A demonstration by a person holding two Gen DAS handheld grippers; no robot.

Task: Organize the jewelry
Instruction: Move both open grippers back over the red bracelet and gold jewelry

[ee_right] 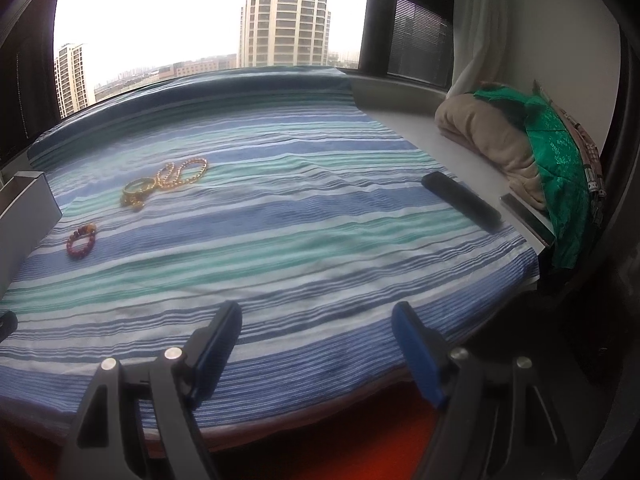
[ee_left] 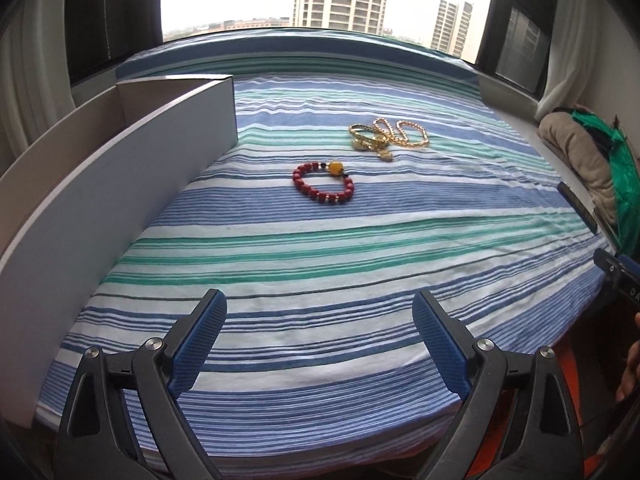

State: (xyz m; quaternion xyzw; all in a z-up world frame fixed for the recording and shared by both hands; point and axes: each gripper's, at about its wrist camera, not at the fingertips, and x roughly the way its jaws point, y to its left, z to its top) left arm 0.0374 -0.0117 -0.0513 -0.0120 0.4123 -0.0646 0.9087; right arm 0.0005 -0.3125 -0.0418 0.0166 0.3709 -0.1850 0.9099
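Both your tongs are spread wide and hold nothing: the left gripper (ee_left: pixel 318 332) and right gripper (ee_right: pixel 318 340) hover over the near edge of the striped cloth (ee_left: pixel 320 248). The red bead bracelet (ee_left: pixel 324 183) lies mid-cloth, nearer the white box (ee_left: pixel 120 184) along the left edge; the gold chains (ee_left: pixel 386 138) sit just beyond it. Take the bracelet first, pinching one side of the loop, then lift clear of the box wall.

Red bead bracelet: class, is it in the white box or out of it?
Out. The red bead bracelet lies flat on the striped cloth, right of the white box, apart from its wall.
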